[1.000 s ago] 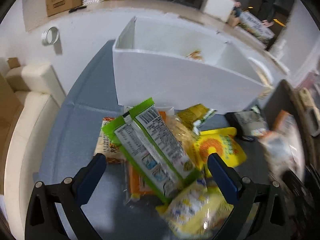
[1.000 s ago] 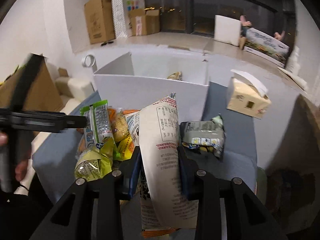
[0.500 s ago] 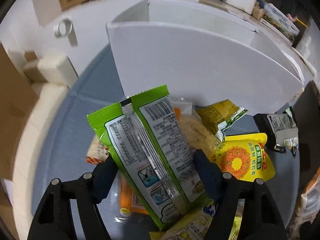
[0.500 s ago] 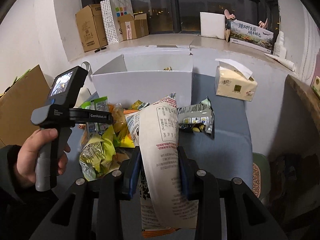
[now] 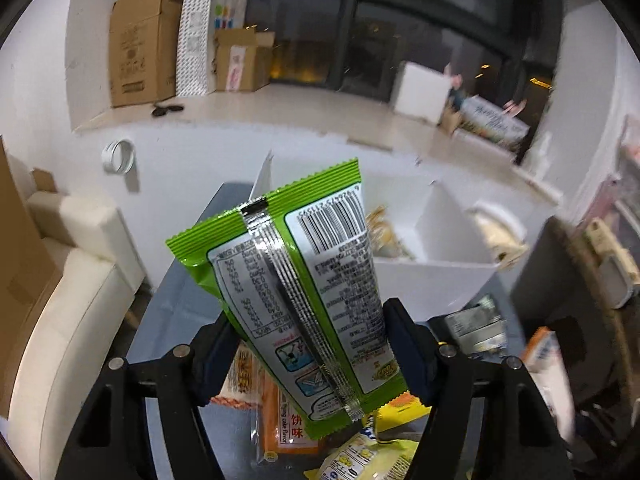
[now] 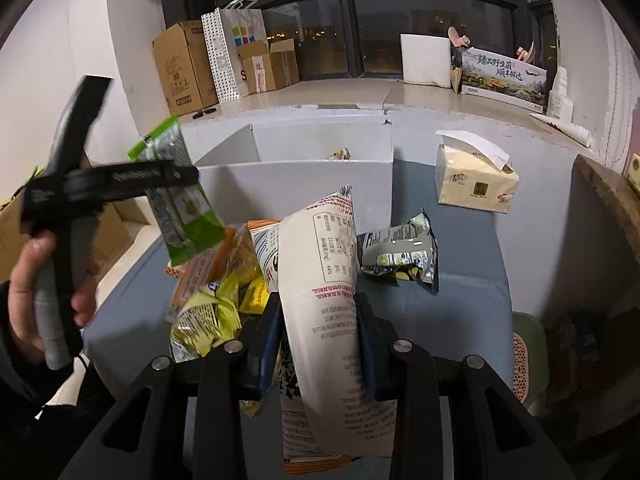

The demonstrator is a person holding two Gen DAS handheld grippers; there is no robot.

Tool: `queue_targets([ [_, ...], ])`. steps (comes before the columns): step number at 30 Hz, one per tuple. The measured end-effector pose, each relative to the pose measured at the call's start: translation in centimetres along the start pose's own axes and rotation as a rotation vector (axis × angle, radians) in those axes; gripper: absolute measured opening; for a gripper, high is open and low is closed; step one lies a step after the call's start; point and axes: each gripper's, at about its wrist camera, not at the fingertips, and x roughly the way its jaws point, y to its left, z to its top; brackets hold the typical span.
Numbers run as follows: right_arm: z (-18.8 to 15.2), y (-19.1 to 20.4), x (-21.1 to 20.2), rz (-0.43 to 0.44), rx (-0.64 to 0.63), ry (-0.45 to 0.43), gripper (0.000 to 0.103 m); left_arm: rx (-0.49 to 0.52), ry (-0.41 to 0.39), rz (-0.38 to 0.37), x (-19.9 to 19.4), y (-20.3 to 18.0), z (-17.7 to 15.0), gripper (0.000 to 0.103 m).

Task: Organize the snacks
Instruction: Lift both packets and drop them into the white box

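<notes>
Over blue tabletop [image 6: 460, 304]: left tool [image 5: 312, 344] raised, closing on green packet [image 5: 304, 280].

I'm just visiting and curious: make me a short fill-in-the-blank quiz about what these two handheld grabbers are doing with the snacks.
1. The left gripper holds a packet whose border colour is ____.
2. The right gripper is clamped on a tall ____-coloured packet.
3. Behind the snack pile stands a white divided ____.
4. The tissue pack sits to the ____ of that container in the right wrist view.

Missing words: green; white; box; right

"cake flavor" on orange packet [image 5: 285, 426], Chinese lettering on boxed banner [image 6: 502, 72]
</notes>
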Motion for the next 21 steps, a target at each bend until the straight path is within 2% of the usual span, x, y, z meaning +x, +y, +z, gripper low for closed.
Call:
queue_targets([
  [3,0.7,0.1,0.0,0.014,0.006,-0.009,0.037,0.016,-0.017,-0.062,-1.3,0.9,1.8,0.075],
  [5,1.6,0.4,0.0,0.021,0.002,-0.021,0.037,0.035,-0.033,-0.072,-1.6,1.2,2.9,0.075],
  [8,3.9,0.5,0.2,0.047,0.017,-0.057,0.037,0.065,-0.036,-0.137,-1.5,1.1,5.3,0.075],
  [11,7.3,0.0,1.2,0.088,0.078,-0.07,0.037,0.115,-0.05,-0.139,-0.4,0.7,8.0,0.075],
  [15,12.2,0.1,3.3,0.057,0.08,-0.107,0.037,0.138,-0.009,-0.158,2.6,0.2,11.8,0.075],
  [19,17.6,-1.0,6.8,0.028,0.119,-0.101,0.037,0.201,0.026,-0.113,6.2,-1.0,14.6,0.075],
  [21,19.6,-1.7,8.6,0.014,0.145,-0.086,0.037,0.214,0.053,-0.092,8.0,-1.4,15.0,0.075],
])
